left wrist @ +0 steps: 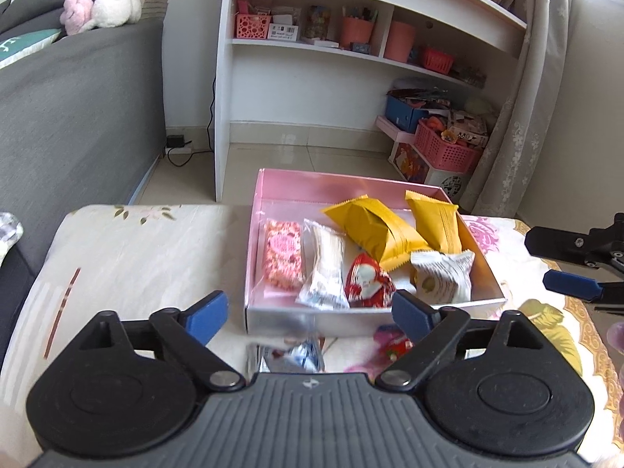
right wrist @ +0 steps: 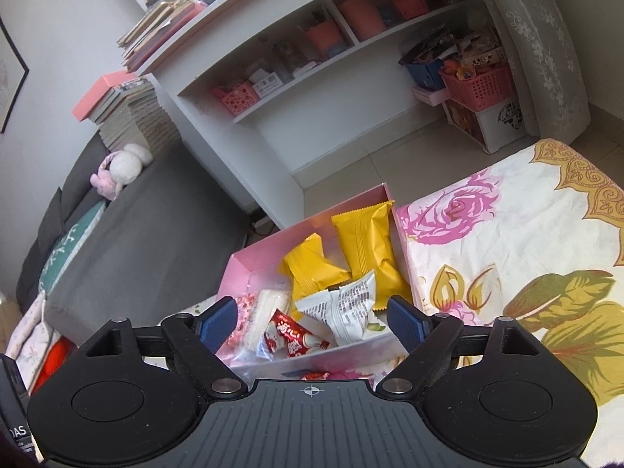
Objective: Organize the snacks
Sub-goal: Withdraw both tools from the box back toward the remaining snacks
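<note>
A pink box (left wrist: 351, 185) sits on the floral-cloth table and holds several snacks: two yellow packets (left wrist: 370, 226), a pink rice bar (left wrist: 282, 259), a clear-wrapped bar (left wrist: 325, 269), a red packet (left wrist: 368, 282) and a white-grey packet (left wrist: 442, 277). My left gripper (left wrist: 310, 314) is open and empty, just in front of the box's near wall. Below it on the cloth lie a blue-white packet (left wrist: 300, 357) and a red-pink packet (left wrist: 394, 345). My right gripper (right wrist: 312, 321) is open and empty over the box's near end, above the white-grey packet (right wrist: 347, 308) and red packet (right wrist: 292, 337); it also shows in the left wrist view (left wrist: 573, 265).
The table cloth (right wrist: 507, 241) spreads to the right of the box. A grey sofa (left wrist: 78, 117) stands at the left. A white shelf unit (left wrist: 351, 50) with baskets and bins is behind, across tiled floor. A curtain (left wrist: 534, 78) hangs at the right.
</note>
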